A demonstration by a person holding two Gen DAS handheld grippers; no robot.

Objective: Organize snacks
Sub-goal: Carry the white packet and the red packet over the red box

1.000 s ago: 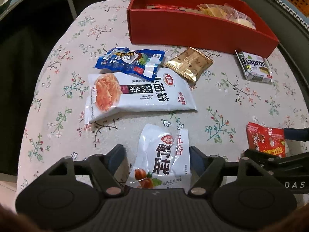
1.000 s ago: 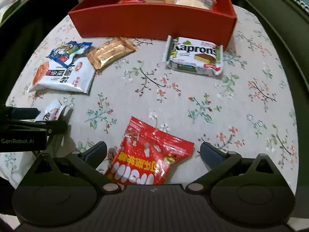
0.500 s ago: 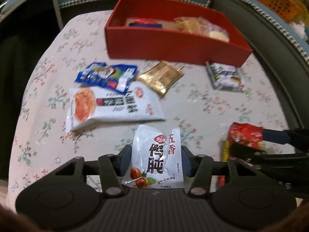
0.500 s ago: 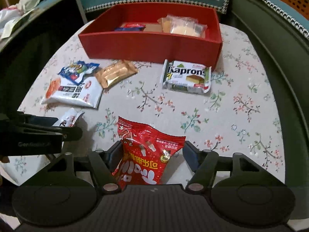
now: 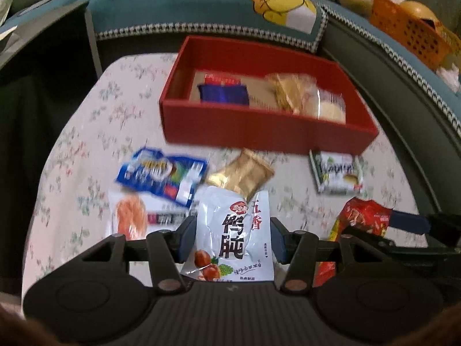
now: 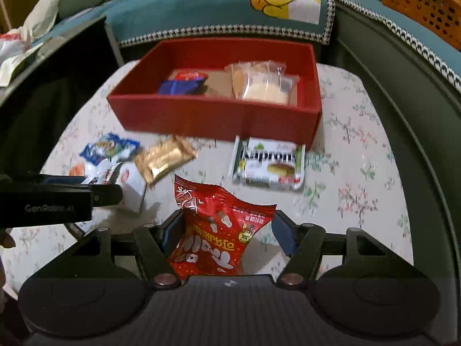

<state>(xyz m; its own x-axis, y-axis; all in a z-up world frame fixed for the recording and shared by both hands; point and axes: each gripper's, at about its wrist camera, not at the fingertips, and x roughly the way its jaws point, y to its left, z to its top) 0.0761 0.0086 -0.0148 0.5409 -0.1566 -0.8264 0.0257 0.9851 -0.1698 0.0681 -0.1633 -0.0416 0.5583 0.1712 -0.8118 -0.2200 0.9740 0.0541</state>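
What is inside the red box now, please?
The red box holds a small red packet, a blue packet and clear-wrapped pastries. Brown floor shows between them. Its near wall covers whatever lies directly behind it.

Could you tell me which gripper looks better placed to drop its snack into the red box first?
Probably the right gripper: its red packet faces the red box's empty middle; both hold snacks.

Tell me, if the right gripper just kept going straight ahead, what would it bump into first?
Probably the red box. The right gripper, holding the red packet, looks raised above the table, so it likely passes over the Kapron pack. Depth is unclear.
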